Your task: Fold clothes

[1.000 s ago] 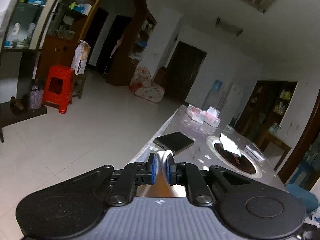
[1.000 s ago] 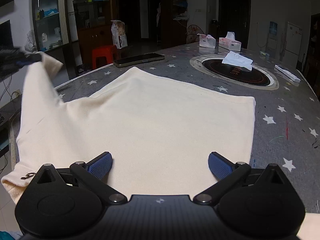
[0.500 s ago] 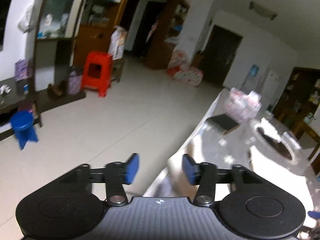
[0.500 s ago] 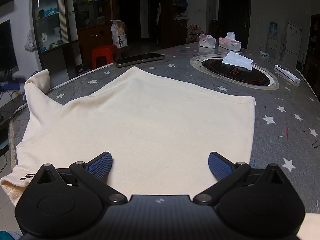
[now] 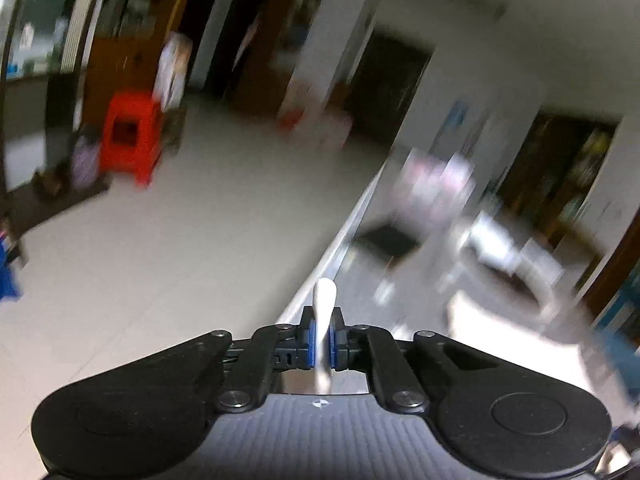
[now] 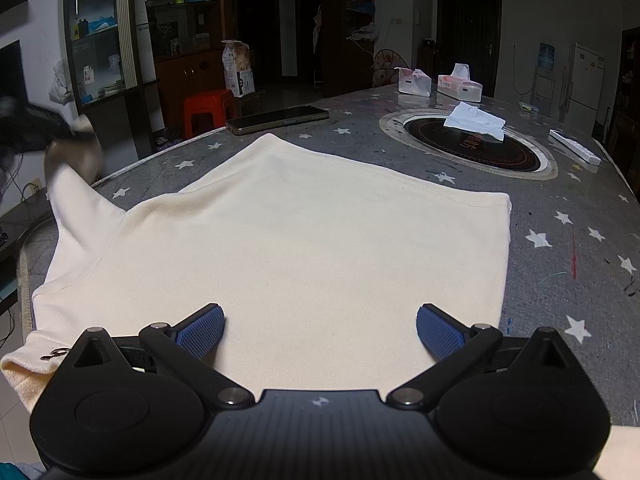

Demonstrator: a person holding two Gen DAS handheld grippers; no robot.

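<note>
Left gripper point(image 5: 321, 342) pinches raised cream garment point(image 6: 280, 240) sleeve; right gripper point(image 6: 320, 326) hovers spread wide.

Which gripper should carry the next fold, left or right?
Left. The left gripper is already shut on the cream garment's sleeve, lifted at the table edge. The right gripper hangs open over the body, holding nothing.

Star-patterned table point(image 6: 560, 240) under cream garment point(image 6: 300, 232)

Dim room, pale tiled floor point(image 5: 168, 248). Red plastic stool point(image 6: 208, 112) beside dark wooden cabinets point(image 6: 188, 76). White fridge point(image 6: 585, 78) far right.
</note>
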